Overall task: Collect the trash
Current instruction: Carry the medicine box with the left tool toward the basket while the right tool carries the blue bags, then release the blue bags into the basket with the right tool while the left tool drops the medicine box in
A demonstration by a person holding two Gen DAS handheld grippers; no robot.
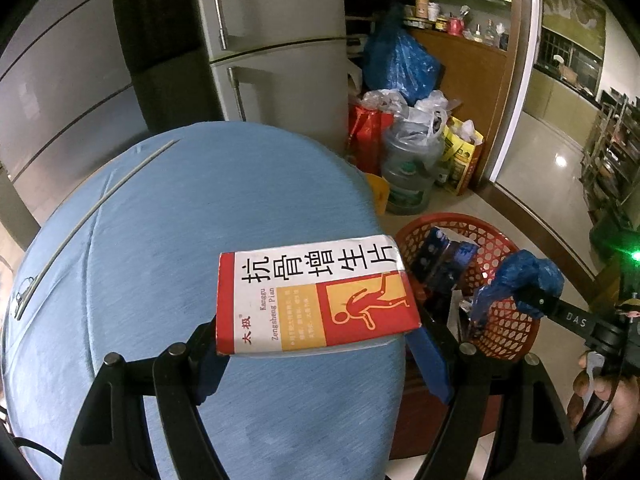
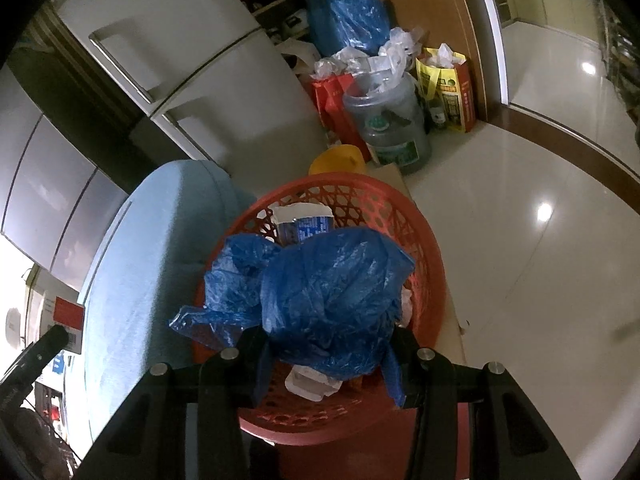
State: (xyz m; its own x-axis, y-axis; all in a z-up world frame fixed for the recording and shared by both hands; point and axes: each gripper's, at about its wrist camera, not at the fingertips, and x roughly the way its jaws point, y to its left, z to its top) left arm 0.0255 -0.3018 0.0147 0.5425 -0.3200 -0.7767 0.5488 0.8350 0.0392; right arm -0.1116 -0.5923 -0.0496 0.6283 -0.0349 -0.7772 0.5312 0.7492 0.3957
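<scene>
One red-and-white medicine box (image 1: pixel 316 296) sits clamped between the wide-set blue pads of the left gripper (image 1: pixel 316 344), above the blue cushion (image 1: pixel 160 240) just beside the single red basket (image 1: pixel 508 316). One crumpled blue plastic bag (image 2: pixel 332 304) is pinched in the narrower jaws of the right gripper (image 2: pixel 326 364), hanging directly over the red basket, which stands on the pale tiled floor (image 2: pixel 540 260). Inside the basket, a blue-and-white carton (image 2: pixel 304 224) and scraps of white paper (image 2: pixel 310 384) are largely hidden by the bag, and the clutter of bags and a water jug (image 2: pixel 390 124) beyond the basket is hard to make out.
</scene>
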